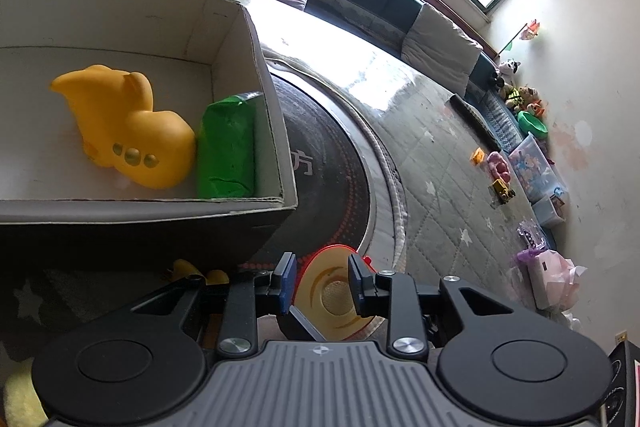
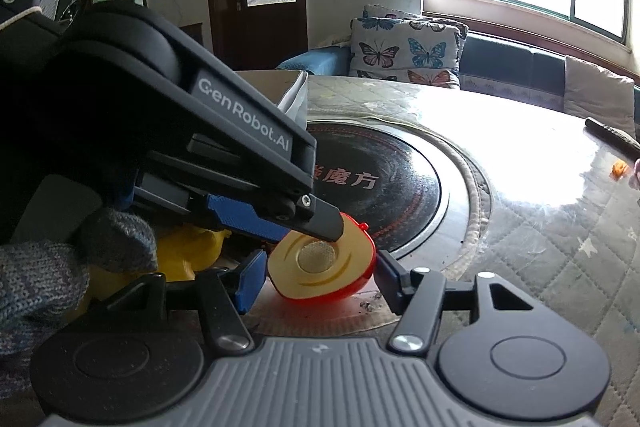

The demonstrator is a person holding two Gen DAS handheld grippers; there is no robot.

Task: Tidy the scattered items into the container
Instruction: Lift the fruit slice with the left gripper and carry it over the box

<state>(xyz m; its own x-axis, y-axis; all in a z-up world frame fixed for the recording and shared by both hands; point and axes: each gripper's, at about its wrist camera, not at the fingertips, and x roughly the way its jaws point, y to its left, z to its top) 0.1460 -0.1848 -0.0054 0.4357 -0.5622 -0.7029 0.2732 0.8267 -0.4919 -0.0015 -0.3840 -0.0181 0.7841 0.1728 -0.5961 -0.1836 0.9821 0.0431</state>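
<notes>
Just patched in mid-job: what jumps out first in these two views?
Both grippers crowd one red-rimmed toy half lying cut-face up on the table by the black round plate: the right gripper straddles it and the left gripper reaches onto its top. Behind, the cardboard box holds a yellow toy and a green packet.

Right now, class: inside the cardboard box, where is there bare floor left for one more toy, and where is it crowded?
Inside the cardboard box, bare floor lies behind and left of the yellow toy, toward the far wall. The right end is crowded: the green packet sits between the yellow toy and the right wall.
</notes>
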